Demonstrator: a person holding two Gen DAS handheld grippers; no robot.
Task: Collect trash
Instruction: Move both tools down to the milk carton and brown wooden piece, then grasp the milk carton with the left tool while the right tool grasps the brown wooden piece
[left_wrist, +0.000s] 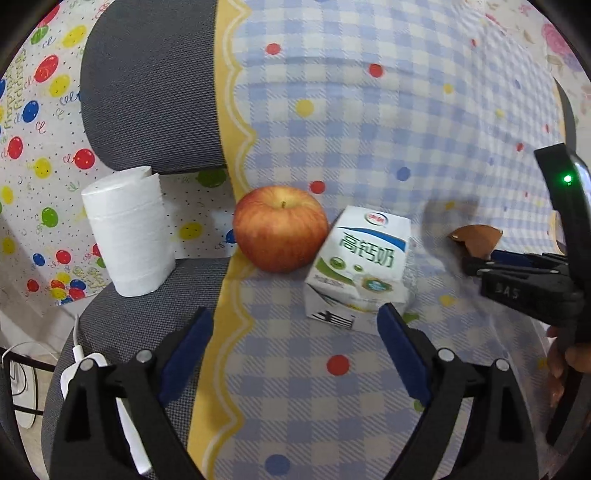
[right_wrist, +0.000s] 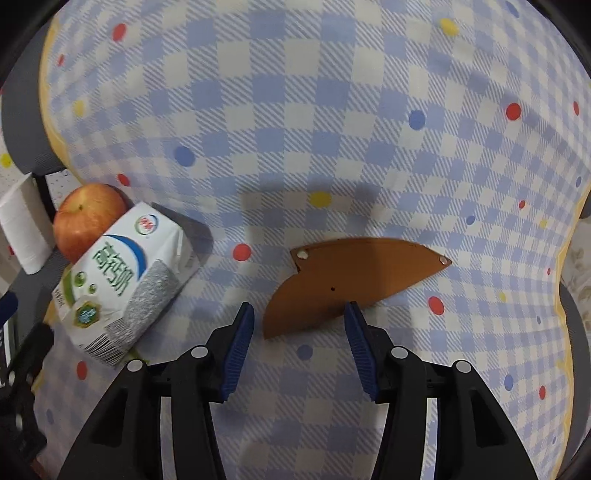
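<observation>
A white milk carton with green and blue print lies on the checked cloth, touching a red apple on its left. My left gripper is open, just in front of the carton. A flat brown cardboard scrap lies on the cloth. My right gripper is open, its fingertips at the scrap's near edge. The scrap and the right gripper also show at the right of the left wrist view. The carton and apple show at the left of the right wrist view.
A roll of white tissue stands on a grey mesh chair seat left of the apple. A white charger and cable lie on the seat. The blue checked cloth with a yellow border covers the surface.
</observation>
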